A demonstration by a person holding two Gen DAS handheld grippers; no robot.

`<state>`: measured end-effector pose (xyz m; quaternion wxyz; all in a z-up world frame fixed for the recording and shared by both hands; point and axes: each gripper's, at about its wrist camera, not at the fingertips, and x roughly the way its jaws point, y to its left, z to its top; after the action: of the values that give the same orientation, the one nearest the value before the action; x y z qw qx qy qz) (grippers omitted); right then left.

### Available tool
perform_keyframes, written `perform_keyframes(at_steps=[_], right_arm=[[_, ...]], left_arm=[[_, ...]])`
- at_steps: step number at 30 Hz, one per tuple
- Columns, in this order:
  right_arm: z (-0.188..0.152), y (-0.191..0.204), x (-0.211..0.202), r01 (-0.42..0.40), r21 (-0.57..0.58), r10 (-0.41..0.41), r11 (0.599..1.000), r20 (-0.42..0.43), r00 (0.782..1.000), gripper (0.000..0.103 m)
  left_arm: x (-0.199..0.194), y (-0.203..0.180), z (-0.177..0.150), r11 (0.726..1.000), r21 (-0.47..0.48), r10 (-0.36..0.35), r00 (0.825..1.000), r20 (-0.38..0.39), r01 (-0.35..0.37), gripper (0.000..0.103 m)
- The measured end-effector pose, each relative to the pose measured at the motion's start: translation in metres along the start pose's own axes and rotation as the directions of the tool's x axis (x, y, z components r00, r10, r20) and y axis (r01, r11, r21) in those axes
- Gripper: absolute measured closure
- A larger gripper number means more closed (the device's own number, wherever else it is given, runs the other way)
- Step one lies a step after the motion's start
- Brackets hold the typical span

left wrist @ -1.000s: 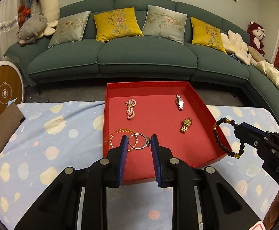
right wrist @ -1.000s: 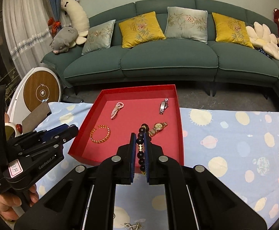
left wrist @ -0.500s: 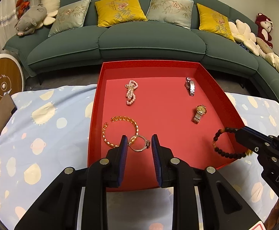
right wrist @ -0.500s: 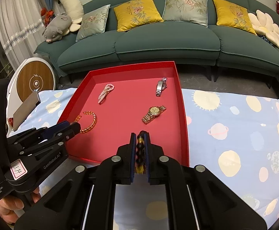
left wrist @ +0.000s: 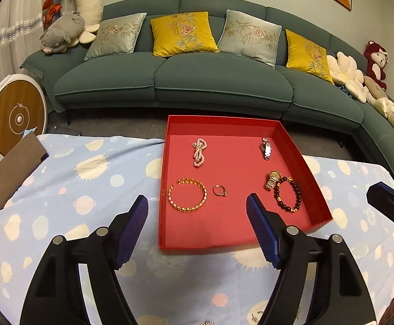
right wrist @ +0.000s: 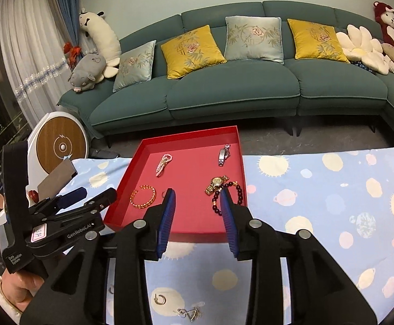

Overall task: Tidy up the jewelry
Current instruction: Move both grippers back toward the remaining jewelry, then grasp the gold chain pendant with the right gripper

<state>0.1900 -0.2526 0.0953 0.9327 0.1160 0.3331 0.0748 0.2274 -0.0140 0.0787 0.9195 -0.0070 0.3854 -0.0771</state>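
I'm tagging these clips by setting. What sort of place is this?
Most likely a home living room: a long green sofa with cushions and plush toys behind a cloth-covered table where a red tray holds jewelry.

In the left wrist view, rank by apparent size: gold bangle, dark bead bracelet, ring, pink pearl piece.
1. gold bangle
2. dark bead bracelet
3. pink pearl piece, though it lies farther back, so unsure
4. ring

Left gripper (left wrist: 197, 211) spread wide, red tray (left wrist: 291, 146), ring (left wrist: 219, 190), possibly gemmed
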Motion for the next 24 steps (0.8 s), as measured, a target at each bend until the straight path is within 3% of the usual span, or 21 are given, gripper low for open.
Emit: perform_keyframes(at_steps=[4, 8, 11, 17, 24], right_arm=[[-0.022, -0.004, -0.018, -0.004, 0.015, 0.004, 1.0, -0.034, 0.999, 0.07], [-0.056, 0.002, -0.024, 0.019, -0.041, -0.023, 0.999, -0.097, 0.995, 0.066], [-0.082, 0.003, -0.021, 0.015, -0.035, -0.019, 0.999, -0.143, 0.99, 0.058], [-0.122, 0.006, -0.007, 0.017, -0.046, -0.026, 0.999, -0.22, 0.975, 0.058], [-0.142, 0.015, 0.012, 0.017, -0.101, -0.043, 0.995, -0.262, 0.964, 0.058]], left_arm=[[-0.026, 0.005, -0.02, 1.0, 0.015, -0.01, 1.0, 0.004, 0.01, 0.031], [-0.044, 0.012, -0.052, 0.998, 0.055, 0.022, 1.0, -0.01, -0.021, 0.03], [-0.046, 0.021, -0.071, 1.0, 0.027, 0.007, 0.998, -0.058, -0.006, 0.03], [-0.043, 0.025, -0.102, 1.0, 0.012, -0.003, 0.995, -0.103, 0.004, 0.03], [-0.031, 0.021, -0.121, 0.998, 0.053, -0.007, 0.989, -0.148, 0.015, 0.03]])
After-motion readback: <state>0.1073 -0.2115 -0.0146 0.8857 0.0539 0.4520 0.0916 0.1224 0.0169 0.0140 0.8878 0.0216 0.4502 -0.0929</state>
